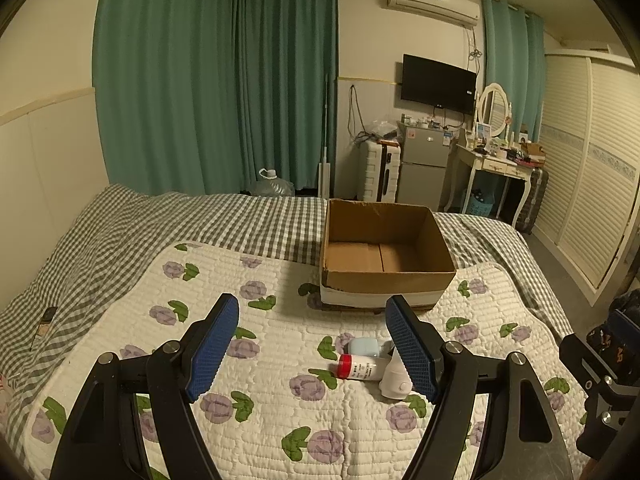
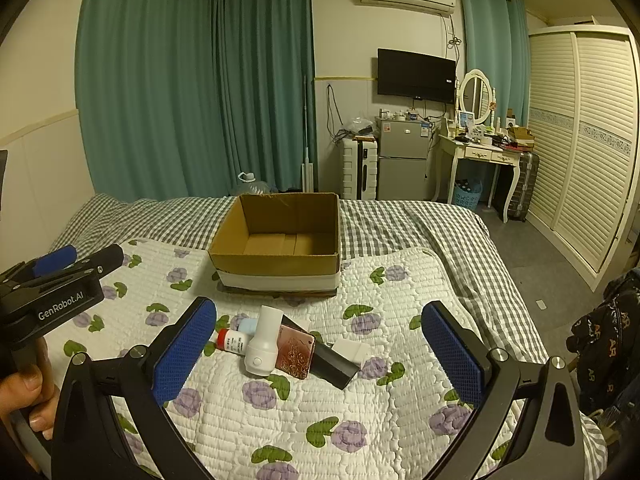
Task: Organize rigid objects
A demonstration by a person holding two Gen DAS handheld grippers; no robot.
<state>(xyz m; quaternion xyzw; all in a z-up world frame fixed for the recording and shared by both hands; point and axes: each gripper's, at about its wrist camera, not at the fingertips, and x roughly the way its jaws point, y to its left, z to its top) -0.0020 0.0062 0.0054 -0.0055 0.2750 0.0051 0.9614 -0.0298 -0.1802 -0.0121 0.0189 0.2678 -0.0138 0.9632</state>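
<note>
An open, empty cardboard box point(image 1: 386, 276) point(image 2: 276, 266) stands on the floral quilt. In front of it lies a small pile: a white bottle-shaped device point(image 2: 262, 344) point(image 1: 394, 378), a red-capped white tube point(image 2: 232, 341) point(image 1: 358, 367), a pale blue item point(image 2: 247, 325) point(image 1: 363, 346), a reddish patterned case point(image 2: 296, 356), a black box point(image 2: 334, 366) and a white card point(image 2: 352, 349). My left gripper point(image 1: 312, 344) is open, left of the pile. My right gripper point(image 2: 318, 350) is open, with the pile between its fingers' line of sight.
The floral quilt point(image 2: 320, 420) lies on a checked bedspread point(image 1: 120, 232). My left gripper body point(image 2: 52, 292) shows at the left of the right wrist view. A phone-like item point(image 1: 46, 320) lies at the bed's left. A fridge, dressing table and wardrobe stand beyond the bed.
</note>
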